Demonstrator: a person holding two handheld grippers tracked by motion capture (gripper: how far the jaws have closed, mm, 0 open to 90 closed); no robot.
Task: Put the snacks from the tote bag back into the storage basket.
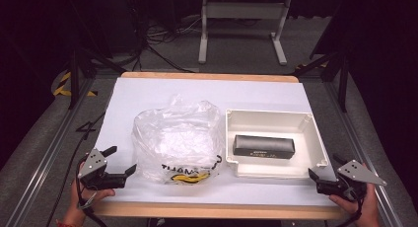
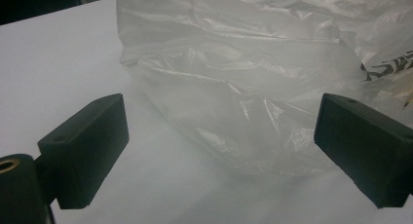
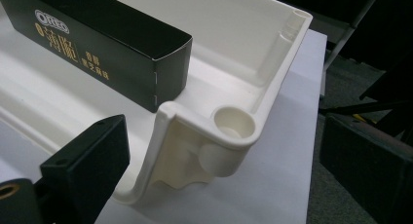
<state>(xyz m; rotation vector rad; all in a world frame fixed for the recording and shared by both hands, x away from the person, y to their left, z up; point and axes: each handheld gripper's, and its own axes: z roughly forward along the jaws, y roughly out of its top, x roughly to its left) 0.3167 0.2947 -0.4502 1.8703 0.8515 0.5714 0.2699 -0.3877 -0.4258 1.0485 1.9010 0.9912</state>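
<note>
A crumpled clear plastic bag [image 1: 177, 140] with black and yellow print lies in the middle of the white table [image 1: 148, 91]. To its right stands a cream plastic tray [image 1: 315, 133] holding a long black box [image 1: 263, 146]. My left gripper [image 1: 121, 160] rests open at the table's front left, jaws pointing at the bag [image 2: 243, 87], apart from it. My right gripper [image 1: 325, 169] is open at the front right, its jaws on either side of the tray's near right corner [image 3: 234, 124]. The box [image 3: 97, 44] bears gold lettering.
The table's wooden front edge [image 1: 212, 210] runs between the person's hands. Grey floor and metal rails flank the table. A white frame stand [image 1: 241, 24] and cables lie on the floor behind it.
</note>
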